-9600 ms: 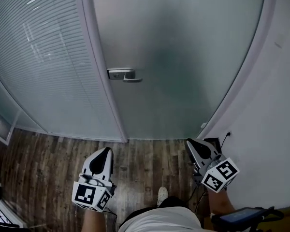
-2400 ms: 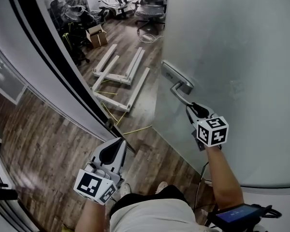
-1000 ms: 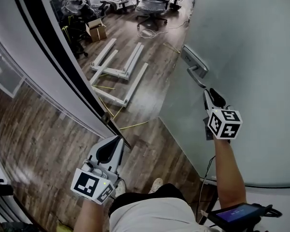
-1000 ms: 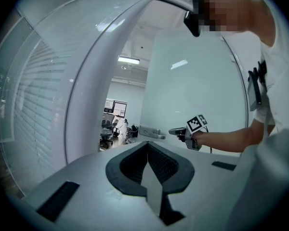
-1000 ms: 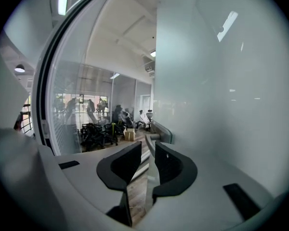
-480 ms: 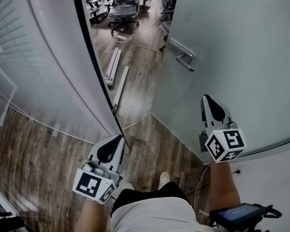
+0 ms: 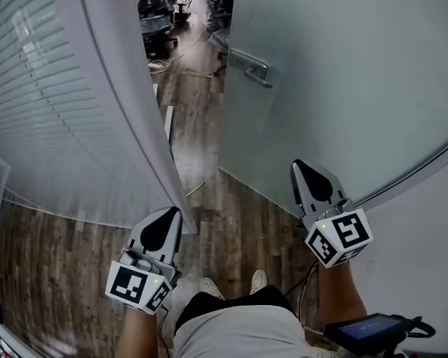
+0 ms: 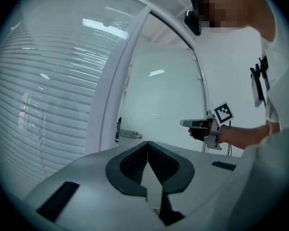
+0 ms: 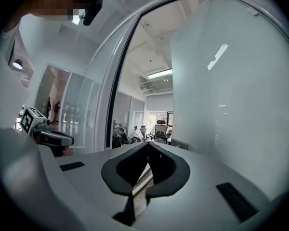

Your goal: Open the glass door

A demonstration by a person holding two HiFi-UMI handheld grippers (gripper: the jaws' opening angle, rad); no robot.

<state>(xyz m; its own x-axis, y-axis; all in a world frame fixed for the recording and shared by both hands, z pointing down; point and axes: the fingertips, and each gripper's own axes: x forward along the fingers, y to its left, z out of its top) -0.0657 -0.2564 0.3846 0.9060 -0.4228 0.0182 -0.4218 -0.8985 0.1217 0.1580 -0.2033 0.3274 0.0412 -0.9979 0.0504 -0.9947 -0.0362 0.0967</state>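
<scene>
The glass door (image 7: 343, 88) stands ajar from 12 to 3 o'clock in the head view, with its handle (image 7: 248, 64) near 12. The right gripper (image 7: 305, 171), at 4 o'clock, is clenched on nothing and is off the handle. The left gripper (image 7: 166, 218), at 7, is likewise clenched and empty. Unheld, the door might swing shut, though no closer can be made out.

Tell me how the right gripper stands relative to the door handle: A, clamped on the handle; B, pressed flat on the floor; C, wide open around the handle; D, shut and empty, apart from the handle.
D: the right gripper has its jaws together on nothing, and the door handle is well clear of it, farther along the glass door, which stands ajar.
</scene>
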